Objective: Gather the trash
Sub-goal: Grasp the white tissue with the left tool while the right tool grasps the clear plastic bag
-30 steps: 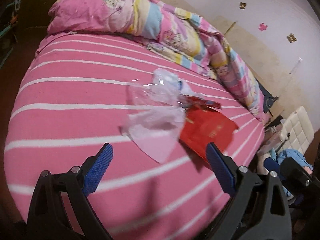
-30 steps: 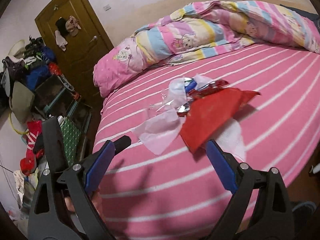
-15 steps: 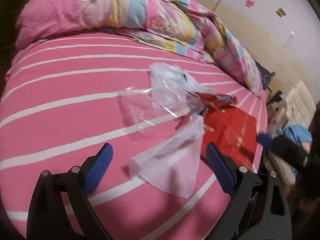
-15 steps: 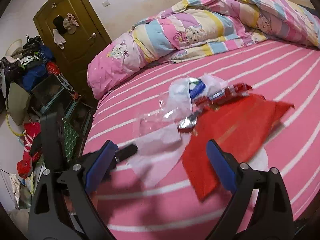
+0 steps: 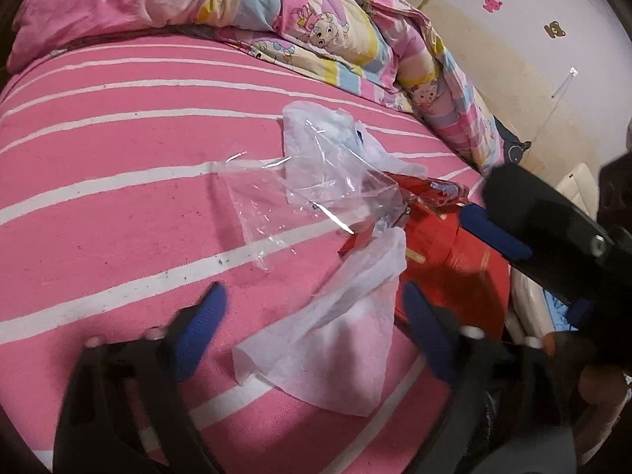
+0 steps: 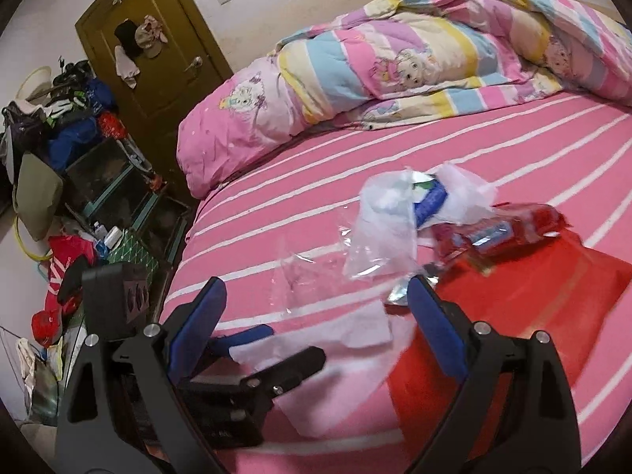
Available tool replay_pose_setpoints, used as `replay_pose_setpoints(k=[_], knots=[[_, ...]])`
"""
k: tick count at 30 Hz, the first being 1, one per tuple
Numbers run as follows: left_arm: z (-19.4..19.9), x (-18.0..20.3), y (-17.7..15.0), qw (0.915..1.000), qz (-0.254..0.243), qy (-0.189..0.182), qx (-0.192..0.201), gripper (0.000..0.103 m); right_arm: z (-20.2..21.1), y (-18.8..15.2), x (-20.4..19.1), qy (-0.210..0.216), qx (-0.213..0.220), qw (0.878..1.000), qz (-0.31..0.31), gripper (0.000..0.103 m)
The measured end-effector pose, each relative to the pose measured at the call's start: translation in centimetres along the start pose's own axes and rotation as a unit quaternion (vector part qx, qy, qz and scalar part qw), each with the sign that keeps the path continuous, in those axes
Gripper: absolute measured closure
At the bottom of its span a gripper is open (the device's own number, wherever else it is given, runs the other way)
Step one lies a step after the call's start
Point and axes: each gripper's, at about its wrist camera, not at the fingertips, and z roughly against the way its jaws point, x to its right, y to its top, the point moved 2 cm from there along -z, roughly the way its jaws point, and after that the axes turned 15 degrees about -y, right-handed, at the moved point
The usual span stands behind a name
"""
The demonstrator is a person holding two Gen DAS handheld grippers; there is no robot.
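A trash pile lies on the pink striped bed (image 5: pixel 98 150). It holds a white tissue (image 5: pixel 335 347), clear plastic film (image 5: pixel 276 205), a white plastic bag (image 5: pixel 316 130), a red snack wrapper (image 5: pixel 426 189) and a flat red bag (image 5: pixel 466 272). My left gripper (image 5: pixel 316 312) straddles the near end of the tissue; its jaws are closing and the pads stand apart from it. In the right wrist view my right gripper (image 6: pixel 316 292) is open above the tissue (image 6: pixel 355 331) and the red bag (image 6: pixel 533 308), holding nothing. One of its blue-padded fingers (image 5: pixel 489 233) shows over the red bag.
A rolled cartoon quilt (image 6: pixel 395 59) lies along the far side of the bed. Left of the bed are a brown door (image 6: pixel 158 39) and piled bags and crates (image 6: pixel 79 166). A white padded seat (image 5: pixel 576 181) stands past the bed's right edge.
Both grippers have come down and closer to the pile. The left one now has the tissue between its fingers, and the right gripper has entered the left wrist view over the red bag.
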Motion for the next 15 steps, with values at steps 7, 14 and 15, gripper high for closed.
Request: replay_pose_setpoints(k=[7, 14, 15], knots=[[-0.4, -0.7, -0.3, 0.9997, 0.013, -0.009, -0.02, 0.082, -3.1, 0.2, -0.4, 0.005, -0.045, 0.999, -0.012, 0.025], [-0.3, -1.2, -0.4, 0.9986, 0.036, -0.022, -0.031, 0.095, -6.0, -0.3, 0.9, 0.012, -0.099, 0.993, -0.057, 0.048], [-0.2, -1.2, -0.4, 0.9986, 0.038, -0.021, -0.031, 0.095, -6.3, -0.3, 1.0, 0.01, -0.105, 0.993, -0.061, 0.048]])
